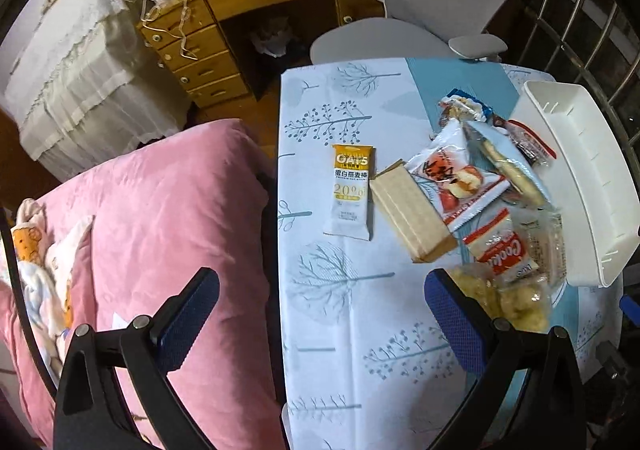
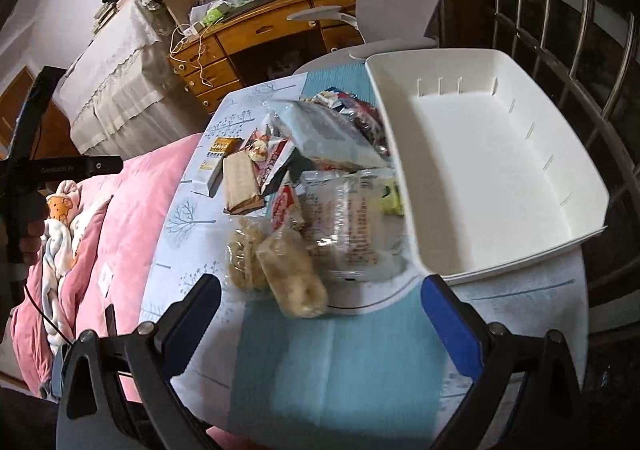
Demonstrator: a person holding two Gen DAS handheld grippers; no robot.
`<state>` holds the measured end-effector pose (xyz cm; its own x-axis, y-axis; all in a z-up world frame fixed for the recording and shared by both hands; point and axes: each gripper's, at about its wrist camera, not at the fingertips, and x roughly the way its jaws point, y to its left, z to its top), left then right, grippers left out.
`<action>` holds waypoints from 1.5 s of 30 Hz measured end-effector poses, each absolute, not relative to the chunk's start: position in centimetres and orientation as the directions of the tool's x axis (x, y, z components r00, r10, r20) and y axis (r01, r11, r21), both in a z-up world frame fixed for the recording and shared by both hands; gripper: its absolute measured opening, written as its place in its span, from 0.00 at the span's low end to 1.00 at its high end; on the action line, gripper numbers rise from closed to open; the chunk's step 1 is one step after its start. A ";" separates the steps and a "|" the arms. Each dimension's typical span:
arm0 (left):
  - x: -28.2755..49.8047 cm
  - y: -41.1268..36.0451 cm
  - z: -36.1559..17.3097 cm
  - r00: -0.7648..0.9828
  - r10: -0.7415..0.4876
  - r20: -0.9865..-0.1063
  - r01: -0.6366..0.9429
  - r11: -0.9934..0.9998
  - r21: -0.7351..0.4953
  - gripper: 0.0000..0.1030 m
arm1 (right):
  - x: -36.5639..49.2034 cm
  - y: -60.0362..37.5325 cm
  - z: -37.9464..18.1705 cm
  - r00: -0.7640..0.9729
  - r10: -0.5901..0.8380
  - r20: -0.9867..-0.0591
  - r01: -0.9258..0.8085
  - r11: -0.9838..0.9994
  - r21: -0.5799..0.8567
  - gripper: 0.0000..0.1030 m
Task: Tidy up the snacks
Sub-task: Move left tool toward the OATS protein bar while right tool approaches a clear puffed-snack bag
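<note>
A pile of wrapped snacks lies on a tree-print tablecloth [image 1: 340, 330]. An oat bar packet [image 1: 351, 191] lies flat at the left, with a tan wafer pack [image 1: 412, 215] beside it, then a red-and-white pastry bag [image 1: 456, 177] and a cookie packet [image 1: 500, 246]. A clear bag of pale puffs [image 2: 276, 270] sits nearest. An empty white bin [image 2: 492, 177] stands right of the pile. My left gripper [image 1: 320, 310] hovers open above the near cloth. My right gripper [image 2: 320, 310] hangs open just short of the puffs bag, holding nothing.
A pink quilt [image 1: 160, 230] on a bed borders the table's left edge. A grey office chair [image 1: 420, 9] and a wooden desk [image 1: 240, 21] stand beyond the table. Metal window bars [image 2: 580, 49] run along the right.
</note>
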<state>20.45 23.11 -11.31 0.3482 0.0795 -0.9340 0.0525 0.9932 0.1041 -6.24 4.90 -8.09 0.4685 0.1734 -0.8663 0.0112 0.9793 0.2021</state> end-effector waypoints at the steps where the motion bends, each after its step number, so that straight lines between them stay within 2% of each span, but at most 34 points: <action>1: 20.6 23.3 -11.6 0.347 0.072 -0.935 0.059 0.993 0.099 1.00 | -6.1 5.6 -8.5 0.471 0.166 -0.866 0.016 0.980 0.196 0.97; 9: 24.4 24.9 -15.0 0.321 0.012 -0.947 0.099 0.994 0.046 1.00 | -5.4 8.7 -11.1 0.477 0.090 -0.874 0.059 0.989 0.134 0.97; 15: 26.8 24.2 -17.8 0.307 0.024 -0.951 0.180 0.980 0.083 0.99 | -4.9 10.1 -13.3 0.476 -0.010 -0.880 0.090 0.995 0.038 0.97; 22: 30.3 23.8 -22.2 0.248 -0.041 -0.968 0.154 0.988 -0.002 0.99 | -4.9 11.6 -16.2 0.471 -0.146 -0.870 0.121 0.988 -0.101 0.97; 28: 32.2 23.5 -25.4 0.268 0.035 -0.963 0.156 0.985 0.080 0.99 | -4.6 12.7 -17.9 0.443 -0.241 -0.863 0.153 0.969 -0.192 0.96; 32: 33.0 23.5 -27.1 0.250 0.036 -0.968 0.159 0.984 0.077 0.95 | -4.1 13.8 -19.0 0.425 -0.302 -0.854 0.121 0.953 -0.277 0.90; 38: 33.5 23.4 -28.2 0.227 0.016 -0.974 0.170 0.984 0.056 0.77 | -3.4 14.8 -19.5 0.413 -0.299 -0.860 0.081 0.953 -0.292 0.77; 40: 33.5 23.5 -28.2 0.230 -0.011 -0.973 0.174 0.984 0.030 0.68 | -3.1 15.0 -19.5 0.409 -0.291 -0.865 0.068 0.955 -0.289 0.70; 42: 33.5 23.6 -28.3 0.223 -0.037 -0.974 0.177 0.984 0.003 0.55 | -3.0 15.2 -19.4 0.405 -0.276 -0.872 0.049 0.958 -0.281 0.58; 45: 33.3 23.4 -28.2 0.219 -0.059 -0.974 0.178 0.984 -0.019 0.41 | -2.9 15.7 -19.4 0.394 -0.268 -0.879 0.030 0.960 -0.279 0.48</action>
